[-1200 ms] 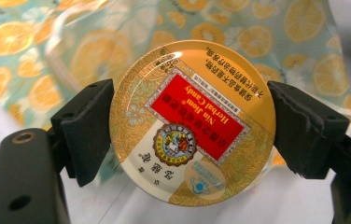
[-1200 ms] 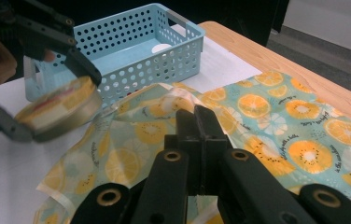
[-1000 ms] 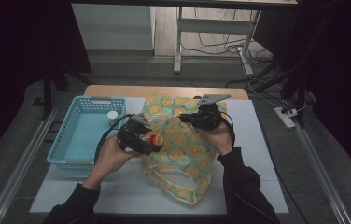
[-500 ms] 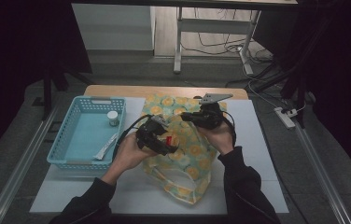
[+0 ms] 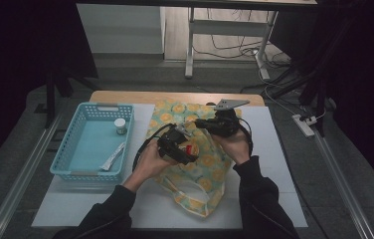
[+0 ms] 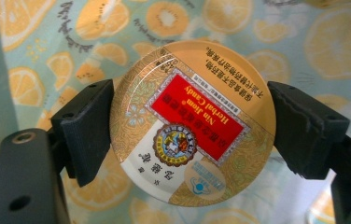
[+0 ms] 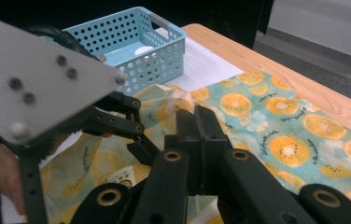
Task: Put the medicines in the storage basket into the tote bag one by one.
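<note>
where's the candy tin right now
The candy tin sits clamped in the left gripper, held over the orange-print bag mid-table, right of the blue basket.

Glossy metal candy tin [image 6: 192, 123]; printed cloth bag [image 5: 195, 164]; perforated plastic basket [image 5: 75, 149].

Round gold candy tin [image 6: 192, 122], red label facing up, clamped edge-on between left gripper [image 6: 190, 126] jaws. Citrus-print bag [image 5: 195, 164] lies flat beneath.

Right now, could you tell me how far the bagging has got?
Done: the left gripper has the round candy tin clamped. In hand: the tin is over the fruit-print bag, whose cloth the shut right gripper pinches. Left: a small jar and a sachet lie in the blue basket.
</note>
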Available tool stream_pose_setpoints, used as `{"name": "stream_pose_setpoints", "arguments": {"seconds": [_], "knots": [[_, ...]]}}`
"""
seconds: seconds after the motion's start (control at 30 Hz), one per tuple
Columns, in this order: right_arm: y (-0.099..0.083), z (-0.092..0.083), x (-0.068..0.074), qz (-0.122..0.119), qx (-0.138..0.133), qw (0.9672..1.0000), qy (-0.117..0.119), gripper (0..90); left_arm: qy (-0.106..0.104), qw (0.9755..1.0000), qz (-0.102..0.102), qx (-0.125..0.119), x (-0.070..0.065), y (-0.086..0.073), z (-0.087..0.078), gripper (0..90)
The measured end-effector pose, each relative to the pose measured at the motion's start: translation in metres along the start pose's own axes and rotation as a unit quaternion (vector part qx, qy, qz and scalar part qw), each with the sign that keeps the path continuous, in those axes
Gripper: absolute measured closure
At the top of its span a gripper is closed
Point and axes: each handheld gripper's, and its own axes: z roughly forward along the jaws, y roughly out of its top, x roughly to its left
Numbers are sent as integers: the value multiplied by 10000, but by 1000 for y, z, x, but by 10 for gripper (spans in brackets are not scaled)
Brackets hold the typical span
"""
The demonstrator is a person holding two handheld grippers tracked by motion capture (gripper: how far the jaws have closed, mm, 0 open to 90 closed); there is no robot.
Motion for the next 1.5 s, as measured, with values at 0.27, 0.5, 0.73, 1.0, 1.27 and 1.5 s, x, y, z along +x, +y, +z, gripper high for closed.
{"name": "stream_pose_setpoints", "arguments": {"seconds": [0.27,0.5,0.73,1.0,1.27,1.5], "knots": [[-3,3,-3,54,50,9999,-77,900,166,9998,-79,33,8,3,21,201],[-6,5,-6,80,98,9998,-163,900,255,9995,-159,111,17,1,35,200],[-9,7,-10,116,125,9995,-254,900,394,9986,-221,277,26,-2,48,200],[-12,11,-10,78,194,9993,-300,900,503,9978,-310,311,31,-3,61,199],[-12,11,-10,75,176,9994,-301,900,455,9980,-419,156,32,-3,61,150],[-11,9,-10,77,108,9995,-294,900,336,9984,-442,127,27,-2,51,103]]}}
